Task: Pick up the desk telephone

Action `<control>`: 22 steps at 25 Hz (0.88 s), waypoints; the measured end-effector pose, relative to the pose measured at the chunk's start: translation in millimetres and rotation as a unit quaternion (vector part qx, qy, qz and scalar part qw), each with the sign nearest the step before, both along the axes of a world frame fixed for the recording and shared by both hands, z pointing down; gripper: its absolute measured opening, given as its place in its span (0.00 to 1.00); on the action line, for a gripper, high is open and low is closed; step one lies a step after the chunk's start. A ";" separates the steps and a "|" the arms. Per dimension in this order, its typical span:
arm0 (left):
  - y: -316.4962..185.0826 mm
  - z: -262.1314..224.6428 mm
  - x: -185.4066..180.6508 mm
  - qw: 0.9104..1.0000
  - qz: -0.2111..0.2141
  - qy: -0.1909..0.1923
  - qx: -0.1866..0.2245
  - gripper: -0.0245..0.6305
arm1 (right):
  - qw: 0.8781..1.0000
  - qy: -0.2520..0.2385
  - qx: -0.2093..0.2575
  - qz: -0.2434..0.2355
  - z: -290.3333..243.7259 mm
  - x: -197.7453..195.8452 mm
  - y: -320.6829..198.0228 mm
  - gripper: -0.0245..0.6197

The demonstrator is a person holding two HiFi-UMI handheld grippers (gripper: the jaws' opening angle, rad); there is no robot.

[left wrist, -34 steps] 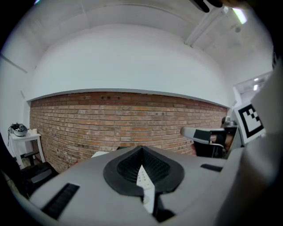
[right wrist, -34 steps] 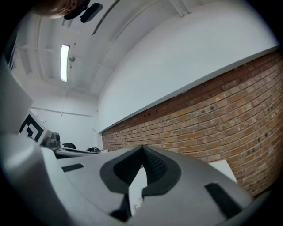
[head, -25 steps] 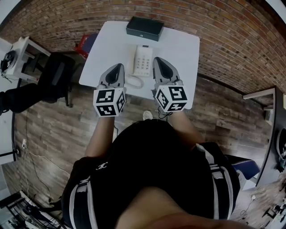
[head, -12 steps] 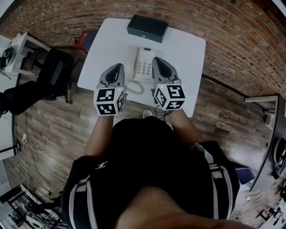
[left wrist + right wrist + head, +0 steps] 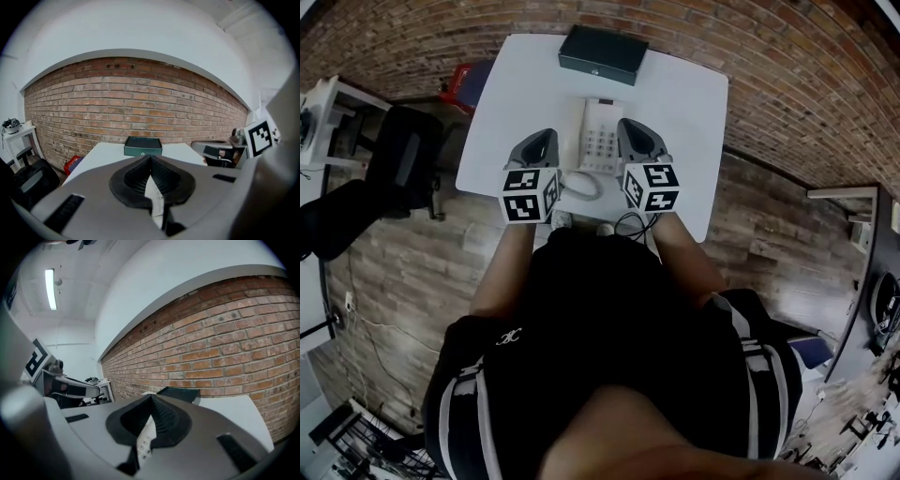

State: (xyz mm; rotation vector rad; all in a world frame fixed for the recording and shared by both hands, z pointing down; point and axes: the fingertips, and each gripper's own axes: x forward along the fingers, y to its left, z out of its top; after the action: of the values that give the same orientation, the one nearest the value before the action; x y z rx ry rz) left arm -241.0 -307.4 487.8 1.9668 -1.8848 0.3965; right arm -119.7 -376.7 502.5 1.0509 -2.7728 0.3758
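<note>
In the head view, a white worktop (image 5: 684,112) stands by a brick wall (image 5: 769,56). The desk telephone (image 5: 600,141) is white and lies near the middle of the worktop. Its curly cord (image 5: 579,184) is at its near end. A dark box (image 5: 602,54) sits at the far edge, apart from the telephone. The left tool (image 5: 546,141) is just beside the telephone on its left. The right tool (image 5: 630,129) is just beside it on its right. Each tool has a cube with black and white squares.

In the left gripper view, the left tool's 2 jaws are pressed together and hold nothing. A bit of the white telephone shows below them. The dark box is far ahead. It has a small pale mark on its front, too small to read.

In the right gripper view, the right tool's 2 jaws are together too and hold nothing. The telephone's buttons show just under them, but their print is too blurred to read.
</note>
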 end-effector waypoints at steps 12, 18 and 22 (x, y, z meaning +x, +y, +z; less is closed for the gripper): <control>-34.3 82.0 -26.1 0.995 0.071 0.011 -0.073 0.04 | 0.996 0.045 -0.062 0.036 72.7 -8.9 -33.6 0.04; -47.2 119.0 -15.1 0.978 0.143 0.096 -0.115 0.32 | 0.988 0.023 -0.145 0.046 114.6 -8.2 -46.6 0.20; -57.2 139.5 -18.6 0.967 0.146 0.147 -0.147 0.40 | 0.979 0.004 -0.197 0.050 136.7 -11.4 -50.2 0.28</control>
State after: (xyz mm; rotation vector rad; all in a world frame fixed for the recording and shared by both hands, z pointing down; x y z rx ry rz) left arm -259.5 -364.7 627.2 1.9734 -1.2791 0.4128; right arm -131.1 -427.0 639.2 1.0816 -2.4930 0.8883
